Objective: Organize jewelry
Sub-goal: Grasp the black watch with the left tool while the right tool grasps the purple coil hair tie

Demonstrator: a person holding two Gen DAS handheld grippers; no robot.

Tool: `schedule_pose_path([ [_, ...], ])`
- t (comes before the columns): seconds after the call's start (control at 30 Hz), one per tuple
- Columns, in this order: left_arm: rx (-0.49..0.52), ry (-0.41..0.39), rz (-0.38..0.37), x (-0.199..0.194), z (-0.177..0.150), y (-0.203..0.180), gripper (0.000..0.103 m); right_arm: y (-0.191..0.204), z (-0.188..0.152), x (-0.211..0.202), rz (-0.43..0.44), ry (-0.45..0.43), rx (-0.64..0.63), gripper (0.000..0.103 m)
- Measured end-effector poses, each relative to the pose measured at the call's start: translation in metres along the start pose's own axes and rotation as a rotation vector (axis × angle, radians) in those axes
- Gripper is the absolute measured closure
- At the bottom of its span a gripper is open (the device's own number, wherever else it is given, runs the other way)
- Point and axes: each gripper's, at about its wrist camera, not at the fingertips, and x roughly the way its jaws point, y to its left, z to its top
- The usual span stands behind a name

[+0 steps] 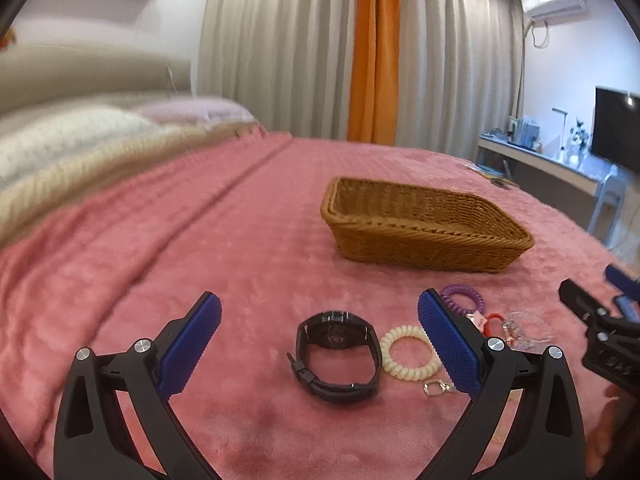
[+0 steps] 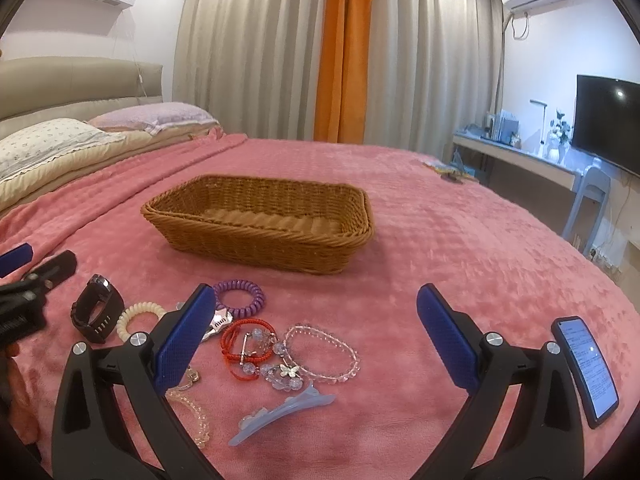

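Above the watch — left hand-held gripper, agape.

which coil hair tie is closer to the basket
The purple coil hair tie is nearer the wicker basket. The cream coil hair tie lies further back, beside the black watch.

A tan woven basket sits on the pink waffle-textured bed cover. Near the basket lie a black watch, cream coil band, purple coil band, red cord bracelet and pale blue hair clip. The fingers carry dimpled blue pads.
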Motion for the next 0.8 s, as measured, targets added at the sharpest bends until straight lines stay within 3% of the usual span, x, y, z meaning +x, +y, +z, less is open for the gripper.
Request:
schedule_pose_path([
  [0.1,-0.034,0.067,-0.046,-0.001,0.008,0.018,0.009,-0.01,0.004,0.006,0.012,0.055,0.019,0.009],
  [0.23,-0.051,0.152,-0.113,-0.001,0.016,0.039,0.012,-0.023,0.009,0.014,0.049,0.141,0.018,0.021],
  [0.33,-0.051,0.246,-0.161,0.009,0.017,0.045,0.021,-0.036,0.014,0.02,0.076,0.193,0.016,0.031],
  [0.5,-0.011,0.386,-0.177,0.036,0.006,0.035,0.045,-0.055,0.017,0.036,0.135,0.307,0.044,0.049],
  [0.63,-0.02,0.439,-0.177,0.048,0.0,0.031,0.053,-0.055,0.01,0.048,0.171,0.379,0.037,0.059],
  [0.7,-0.029,0.463,-0.18,0.054,-0.004,0.03,0.068,-0.052,0.004,0.053,0.163,0.407,0.018,0.066],
  [0.8,-0.058,0.491,-0.193,0.062,-0.005,0.034,0.071,-0.051,0.0,0.063,0.167,0.433,0.007,0.068],
])
